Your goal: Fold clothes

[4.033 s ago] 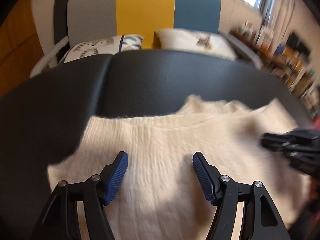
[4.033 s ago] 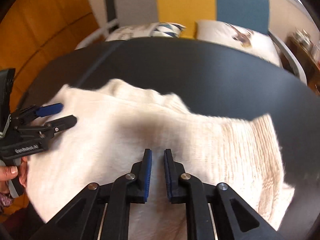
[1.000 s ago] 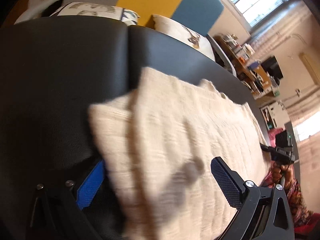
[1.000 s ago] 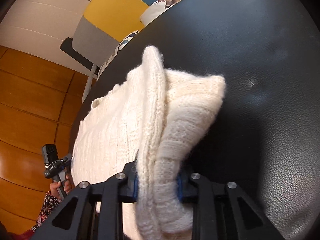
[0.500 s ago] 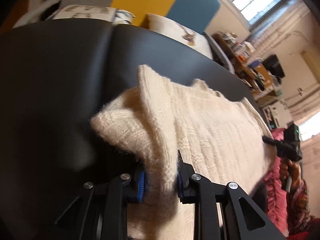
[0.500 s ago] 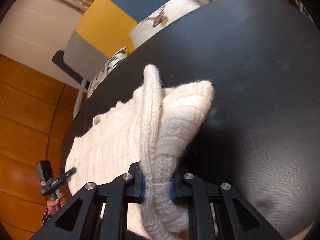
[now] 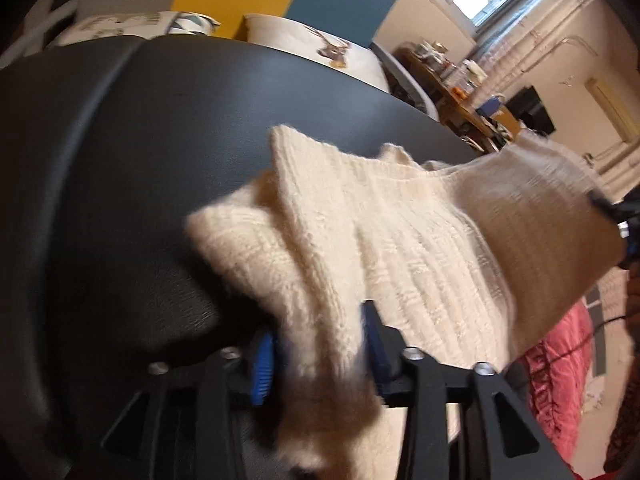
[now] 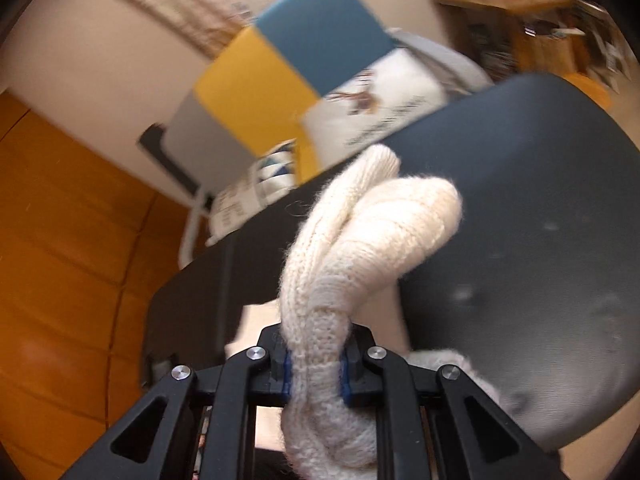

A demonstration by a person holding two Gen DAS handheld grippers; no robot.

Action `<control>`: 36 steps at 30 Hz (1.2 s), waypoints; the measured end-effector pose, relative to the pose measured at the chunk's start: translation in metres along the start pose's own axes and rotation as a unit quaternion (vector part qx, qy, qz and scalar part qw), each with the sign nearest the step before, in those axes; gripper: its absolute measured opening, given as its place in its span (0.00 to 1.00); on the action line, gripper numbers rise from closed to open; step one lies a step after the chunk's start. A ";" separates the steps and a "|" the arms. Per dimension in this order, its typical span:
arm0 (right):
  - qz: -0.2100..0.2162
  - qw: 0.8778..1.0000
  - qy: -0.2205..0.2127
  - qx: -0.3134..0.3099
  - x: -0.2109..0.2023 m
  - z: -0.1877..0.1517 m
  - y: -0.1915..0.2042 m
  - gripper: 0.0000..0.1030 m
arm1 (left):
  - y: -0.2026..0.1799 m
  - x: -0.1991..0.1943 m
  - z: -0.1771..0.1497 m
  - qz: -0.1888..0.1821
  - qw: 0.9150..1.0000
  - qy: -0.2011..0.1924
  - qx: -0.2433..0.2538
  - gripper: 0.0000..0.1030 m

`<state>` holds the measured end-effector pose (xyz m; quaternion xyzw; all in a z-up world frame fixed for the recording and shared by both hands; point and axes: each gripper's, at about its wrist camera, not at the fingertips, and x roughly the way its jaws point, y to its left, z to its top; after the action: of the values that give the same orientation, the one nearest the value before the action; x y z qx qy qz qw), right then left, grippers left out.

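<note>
Right now I have the cream knit sweater [image 7: 400, 240] pinched at two ends, and both grips look meant to carry one edge up and over so the fold lands square. My left gripper [image 7: 320, 344] is clamped on a bunched corner of the knit, blue pads pressed into the wool. My right gripper [image 8: 316, 368] is likewise closed tight on a thick roll of the same sweater [image 8: 360, 240]. Between the two grips the fabric rises off the black padded table [image 7: 120, 160], with its far end lifted highest; part of the body seems to rest on the table, though blur makes that hard to confirm.

Beyond the table sits a grey, yellow and blue sofa back [image 8: 280, 68] with a deer-print cushion [image 8: 380, 104] against it. That cushion carries a line of lettering, but it is too smeared to read. I see no brand on the sweater.
</note>
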<state>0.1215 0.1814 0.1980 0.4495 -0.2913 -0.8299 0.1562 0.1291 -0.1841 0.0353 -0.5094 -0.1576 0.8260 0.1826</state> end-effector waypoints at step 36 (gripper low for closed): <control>-0.166 0.918 0.086 -0.351 0.211 -0.207 0.188 0.30 | 0.060 -0.052 -0.071 0.026 0.988 -0.119 -0.091 0.72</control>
<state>0.1786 -0.1467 0.0885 0.4776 0.1120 -0.8508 0.1882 0.2059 -0.2556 0.0185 -0.4257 -0.2395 0.8676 0.0934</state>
